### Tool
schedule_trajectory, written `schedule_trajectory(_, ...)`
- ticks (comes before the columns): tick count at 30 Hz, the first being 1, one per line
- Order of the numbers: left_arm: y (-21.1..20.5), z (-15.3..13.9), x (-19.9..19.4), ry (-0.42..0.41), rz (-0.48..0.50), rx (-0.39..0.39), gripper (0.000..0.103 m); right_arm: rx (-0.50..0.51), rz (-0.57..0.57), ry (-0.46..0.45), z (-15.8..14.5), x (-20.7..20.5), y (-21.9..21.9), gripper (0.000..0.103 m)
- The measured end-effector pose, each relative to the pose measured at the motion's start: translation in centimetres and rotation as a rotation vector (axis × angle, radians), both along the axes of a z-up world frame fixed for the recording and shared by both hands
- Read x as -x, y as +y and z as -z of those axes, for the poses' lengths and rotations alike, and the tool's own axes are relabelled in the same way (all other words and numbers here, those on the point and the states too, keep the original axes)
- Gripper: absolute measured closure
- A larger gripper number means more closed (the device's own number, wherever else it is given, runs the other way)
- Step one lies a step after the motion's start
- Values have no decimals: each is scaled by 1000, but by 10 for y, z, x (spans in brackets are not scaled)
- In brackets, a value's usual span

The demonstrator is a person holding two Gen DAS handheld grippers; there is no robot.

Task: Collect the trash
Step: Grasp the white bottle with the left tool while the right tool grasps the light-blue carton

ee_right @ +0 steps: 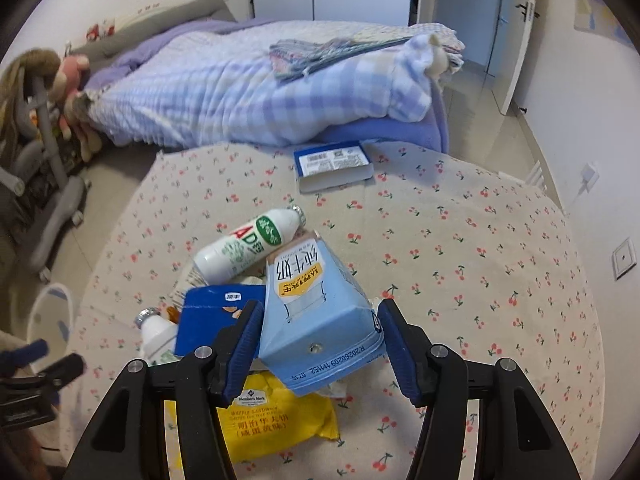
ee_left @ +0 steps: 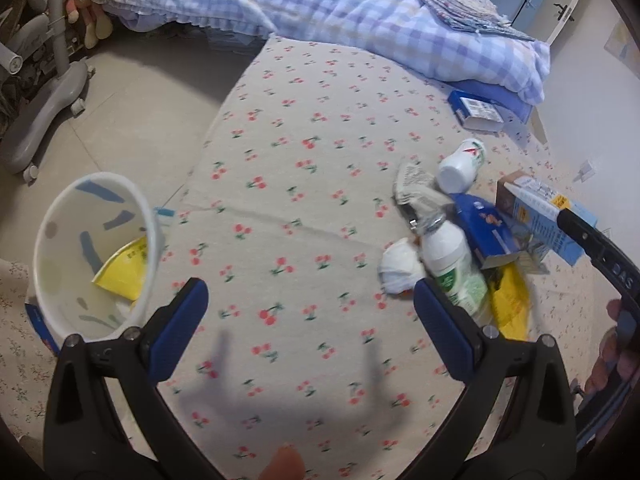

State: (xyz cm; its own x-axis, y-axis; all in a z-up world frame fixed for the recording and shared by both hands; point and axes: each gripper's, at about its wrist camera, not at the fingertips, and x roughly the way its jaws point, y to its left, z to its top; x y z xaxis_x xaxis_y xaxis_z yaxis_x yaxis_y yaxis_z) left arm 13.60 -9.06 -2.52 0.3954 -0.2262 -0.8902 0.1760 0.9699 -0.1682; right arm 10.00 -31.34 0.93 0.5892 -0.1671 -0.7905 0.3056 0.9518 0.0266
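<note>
A pile of trash lies on the cherry-print bed sheet (ee_left: 304, 208). In the right wrist view my right gripper (ee_right: 318, 340) is shut on a light blue milk carton (ee_right: 316, 320), above a yellow snack wrapper (ee_right: 280, 420), a dark blue box (ee_right: 216, 316) and two white bottles (ee_right: 244, 244). The carton shows in the left wrist view (ee_left: 536, 208) too. My left gripper (ee_left: 310, 308) is open and empty above the sheet, left of the pile. A white bin (ee_left: 92, 256) with a yellow wrapper inside stands at the bed's left edge.
A folded checked quilt (ee_left: 360, 16) lies at the far end of the bed with a blue-covered book (ee_right: 334, 164) in front of it. A grey wheeled chair base (ee_left: 44, 108) stands on the floor to the left. A crumpled white tissue (ee_left: 400, 268) lies beside the pile.
</note>
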Motion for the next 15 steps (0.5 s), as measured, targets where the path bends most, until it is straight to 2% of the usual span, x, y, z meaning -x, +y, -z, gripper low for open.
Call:
schedule_trajectory(2, -11, -1, -2, -7, 16, 32, 5, -35, 10, -22, -8, 10, -9, 43)
schedule_trajectory(5, -26, 0, -5, 0, 49, 101, 19, -57, 32, -40, -15, 24, -22, 43)
schedule_trajectory(7, -37, 2, -7, 7, 79, 154, 35, -71, 46, -47, -17, 32, -31, 43)
schedule_trajectory(10, -51, 8, -11, 20, 96, 195, 52, -97, 65, -54, -18, 42, -44, 43)
schedule_trajectory(13, -62, 14, -12, 44, 105, 222, 63, -126, 80, -61, -19, 50, -54, 43)
schedule_trajectory(15, -70, 17, -12, 52, 108, 223, 64, -148, 82, -67, -20, 55, -58, 43)
